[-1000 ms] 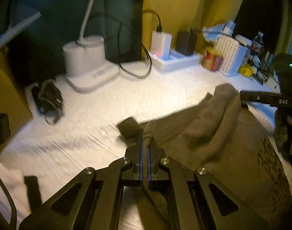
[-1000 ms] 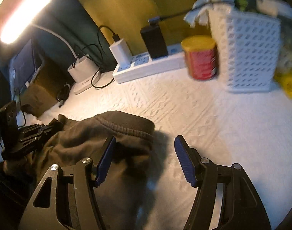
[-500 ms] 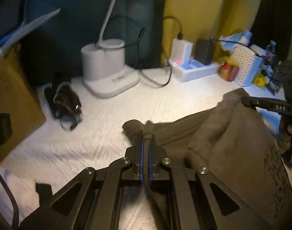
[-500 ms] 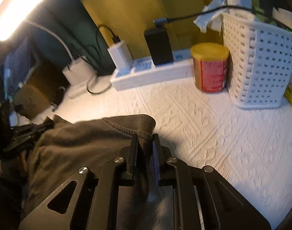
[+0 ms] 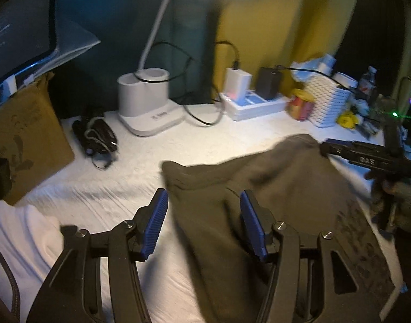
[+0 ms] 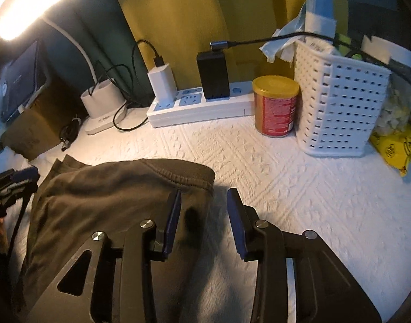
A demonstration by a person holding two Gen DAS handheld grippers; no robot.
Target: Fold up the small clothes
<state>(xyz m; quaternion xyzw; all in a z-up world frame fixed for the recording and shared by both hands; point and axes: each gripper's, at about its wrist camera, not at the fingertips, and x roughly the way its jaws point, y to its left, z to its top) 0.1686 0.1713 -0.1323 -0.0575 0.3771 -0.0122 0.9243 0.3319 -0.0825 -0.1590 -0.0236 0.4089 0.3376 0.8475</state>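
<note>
Cloth was the one task item: a single dark olive-brown knit garment, soft, light and limp, lying on the white textured bedcover. It would likely sag and slide unless pinched at its stitched hem or a corner. Two grippers were in play. The left gripper had just been opening, pads clear of the fabric between them. The right gripper, likewise just opening, straddled the hem edge, gripping nothing.
</note>
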